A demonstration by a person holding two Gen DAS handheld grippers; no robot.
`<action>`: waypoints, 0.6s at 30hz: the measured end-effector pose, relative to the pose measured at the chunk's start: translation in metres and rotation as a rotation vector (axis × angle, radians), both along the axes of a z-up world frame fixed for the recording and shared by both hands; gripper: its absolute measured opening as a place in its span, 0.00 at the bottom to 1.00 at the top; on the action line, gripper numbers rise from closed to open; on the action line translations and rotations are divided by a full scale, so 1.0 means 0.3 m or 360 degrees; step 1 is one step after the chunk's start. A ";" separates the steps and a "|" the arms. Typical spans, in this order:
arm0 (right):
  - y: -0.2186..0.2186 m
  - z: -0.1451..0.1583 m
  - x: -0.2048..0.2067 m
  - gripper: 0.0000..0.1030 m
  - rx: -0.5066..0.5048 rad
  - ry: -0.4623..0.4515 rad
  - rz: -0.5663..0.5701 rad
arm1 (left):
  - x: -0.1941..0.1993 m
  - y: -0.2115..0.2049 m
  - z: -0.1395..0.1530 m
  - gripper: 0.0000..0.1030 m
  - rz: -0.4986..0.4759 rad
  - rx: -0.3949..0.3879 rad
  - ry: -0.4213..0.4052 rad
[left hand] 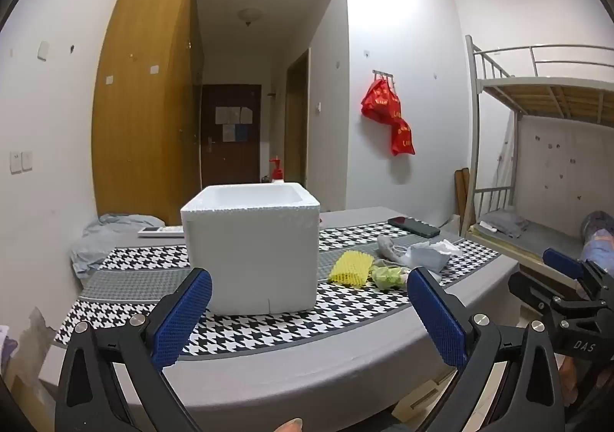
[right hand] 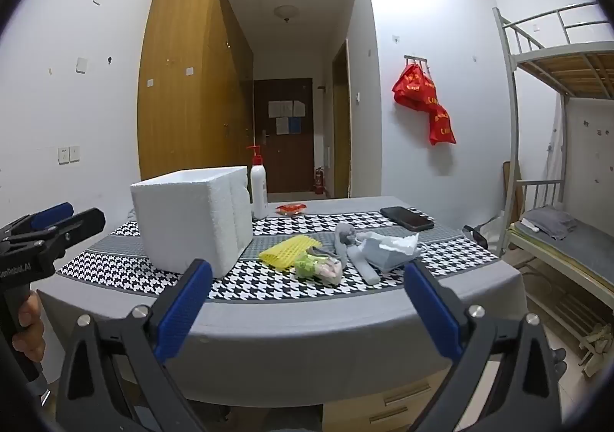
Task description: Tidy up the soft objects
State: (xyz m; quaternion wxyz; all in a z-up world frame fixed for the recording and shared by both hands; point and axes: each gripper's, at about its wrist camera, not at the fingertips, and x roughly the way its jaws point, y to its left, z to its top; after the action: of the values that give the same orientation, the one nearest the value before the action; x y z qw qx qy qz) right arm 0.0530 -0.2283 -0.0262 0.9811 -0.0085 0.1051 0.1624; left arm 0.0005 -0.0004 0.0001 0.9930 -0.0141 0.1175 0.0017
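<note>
A white open-topped foam box (left hand: 251, 247) (right hand: 193, 217) stands on the table. To its right lie soft things: a yellow foam net (left hand: 351, 268) (right hand: 288, 249), a green and pink plush bundle (left hand: 389, 275) (right hand: 318, 266), a grey sock (right hand: 351, 249) (left hand: 387, 245) and a pale blue tissue pack (right hand: 391, 247) (left hand: 428, 253). My left gripper (left hand: 309, 311) is open and empty, short of the table's near edge, facing the box. My right gripper (right hand: 307, 297) is open and empty, also short of the edge, facing the soft things.
The table has a grey cloth with houndstooth stripes (right hand: 307, 290). A black phone (right hand: 406, 217) lies at the back right. A white pump bottle (right hand: 259, 186) and a red packet (right hand: 291, 207) stand behind the box. A remote (left hand: 161, 231) lies left of the box. A bunk bed (right hand: 564, 148) stands right.
</note>
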 end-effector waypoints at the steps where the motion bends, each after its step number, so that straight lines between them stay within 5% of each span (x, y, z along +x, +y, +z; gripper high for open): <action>1: 0.000 0.000 0.000 0.98 0.0004 0.0006 -0.0001 | 0.002 0.002 0.000 0.99 -0.0002 0.0003 0.0000; 18: -0.011 0.003 0.009 0.98 0.0026 0.0027 -0.0005 | 0.010 0.006 -0.001 0.99 0.0019 -0.0032 0.0000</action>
State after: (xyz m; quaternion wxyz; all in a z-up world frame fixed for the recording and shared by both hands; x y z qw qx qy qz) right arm 0.0556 -0.2316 -0.0254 0.9804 0.0010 0.1122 0.1618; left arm 0.0035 0.0014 -0.0003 0.9928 -0.0249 0.1173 0.0066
